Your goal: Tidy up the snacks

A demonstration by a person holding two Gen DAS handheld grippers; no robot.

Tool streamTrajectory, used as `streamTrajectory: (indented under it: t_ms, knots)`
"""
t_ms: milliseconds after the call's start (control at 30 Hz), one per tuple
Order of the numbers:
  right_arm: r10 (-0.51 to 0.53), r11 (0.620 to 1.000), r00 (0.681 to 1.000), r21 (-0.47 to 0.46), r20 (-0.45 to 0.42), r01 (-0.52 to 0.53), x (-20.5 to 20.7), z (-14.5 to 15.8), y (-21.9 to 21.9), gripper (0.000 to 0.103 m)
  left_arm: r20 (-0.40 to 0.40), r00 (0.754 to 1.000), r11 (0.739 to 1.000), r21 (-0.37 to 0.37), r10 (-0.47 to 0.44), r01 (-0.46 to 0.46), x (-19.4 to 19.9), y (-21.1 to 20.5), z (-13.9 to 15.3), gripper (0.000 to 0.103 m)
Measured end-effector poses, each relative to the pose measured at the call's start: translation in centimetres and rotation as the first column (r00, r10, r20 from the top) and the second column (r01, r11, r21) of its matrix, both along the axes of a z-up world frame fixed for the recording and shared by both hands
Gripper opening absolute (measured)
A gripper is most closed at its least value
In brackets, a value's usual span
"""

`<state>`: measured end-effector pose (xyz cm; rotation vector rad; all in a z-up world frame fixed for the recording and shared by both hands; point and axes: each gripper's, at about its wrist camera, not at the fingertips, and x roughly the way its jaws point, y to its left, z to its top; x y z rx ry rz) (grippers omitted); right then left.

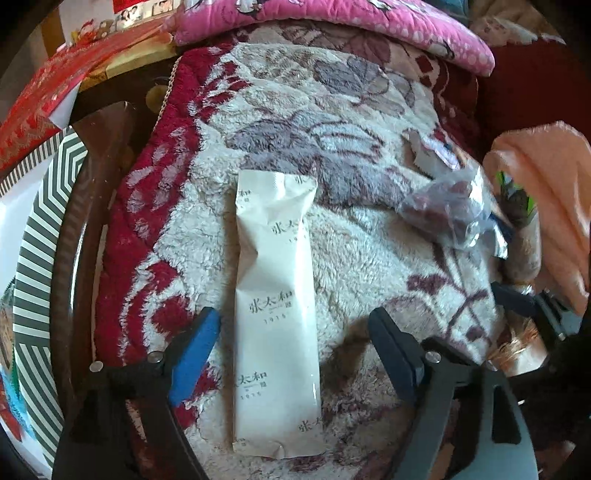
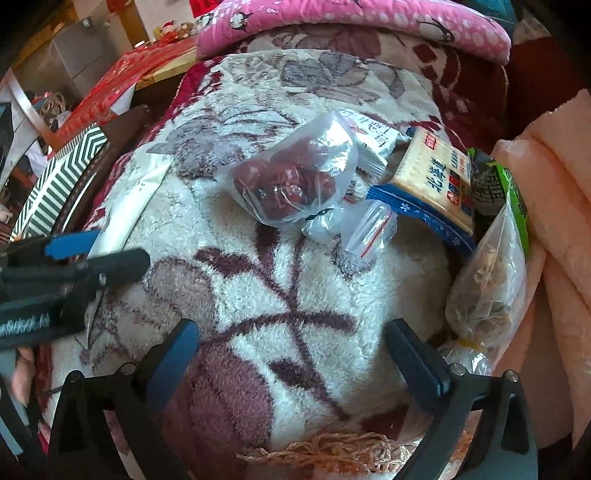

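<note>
left hand-held gripper (image 1: 293, 334) stood wide astride white snack packet (image 1: 275, 314) on floral blanket (image 1: 369, 258), untouched, right hand-held gripper (image 2: 291, 345) wide and empty, bag of red dates (image 2: 291, 177) at twelve o'clock

A: We see a cream packet (image 1: 275, 314) with grey lettering on our fleece blanket (image 1: 369, 266), which is white with maroon and mauve flowers.

B: We note dark red fruit in a clear bag (image 2: 291, 177), a blue-edged cracker packet (image 2: 432, 184), a pink dotted cushion (image 2: 369, 22), a green-and-white striped box (image 1: 40, 236).
</note>
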<state>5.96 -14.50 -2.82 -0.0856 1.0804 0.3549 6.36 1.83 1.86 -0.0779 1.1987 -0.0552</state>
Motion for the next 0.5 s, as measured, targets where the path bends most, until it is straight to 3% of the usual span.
streamTrajectory:
  t_ms: [167,500]
  knots:
    - [-0.028,0.999,0.999,0.014,0.024,0.028,-0.20,-0.16,-0.08,0.102,-0.010,1.000,1.000,0.018,-0.002,0.002,-0.06,-0.19,-0.37,0.091]
    - [-0.033,0.999,0.999,-0.010,0.042,0.033,-0.48,0.30,0.22,0.102,-0.001,1.000,1.000,0.007,0.013,-0.013,0.01,-0.06,-0.53,0.095]
